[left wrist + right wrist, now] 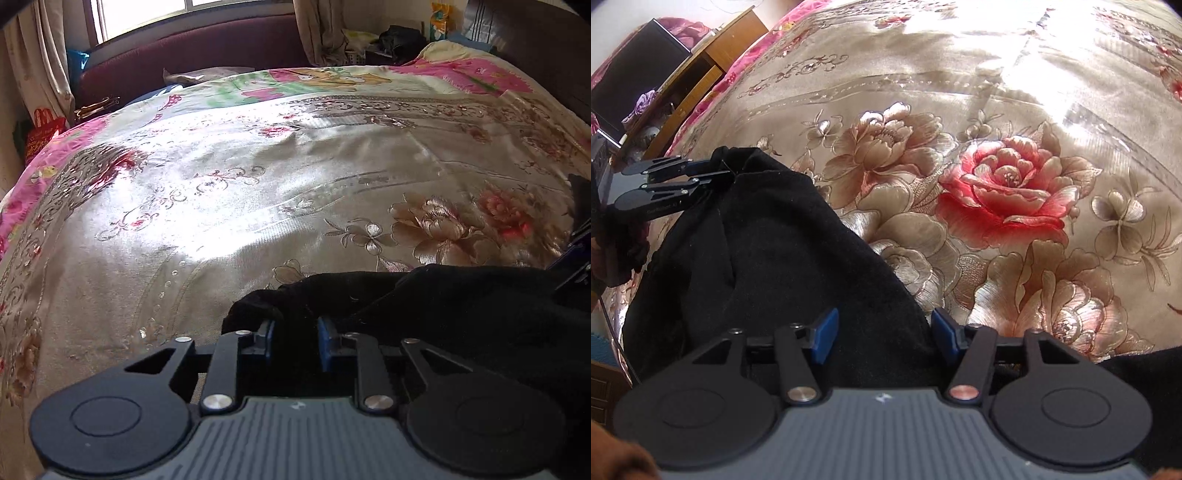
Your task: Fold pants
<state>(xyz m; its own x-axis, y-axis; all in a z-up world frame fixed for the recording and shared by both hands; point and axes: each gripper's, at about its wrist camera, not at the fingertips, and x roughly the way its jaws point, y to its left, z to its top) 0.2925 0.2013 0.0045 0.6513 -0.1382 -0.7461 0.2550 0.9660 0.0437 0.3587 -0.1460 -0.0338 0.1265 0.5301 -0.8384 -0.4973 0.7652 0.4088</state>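
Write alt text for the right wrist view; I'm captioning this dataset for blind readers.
The right gripper sits open over black pants lying on a shiny floral bedspread. At far left, the left gripper pinches the fabric's far corner.

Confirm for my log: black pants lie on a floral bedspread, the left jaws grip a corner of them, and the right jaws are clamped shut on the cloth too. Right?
Not quite. The right gripper is open: in the right wrist view its jaws stand apart over the pants. The rest holds: the left gripper grips a corner, on the bedspread.
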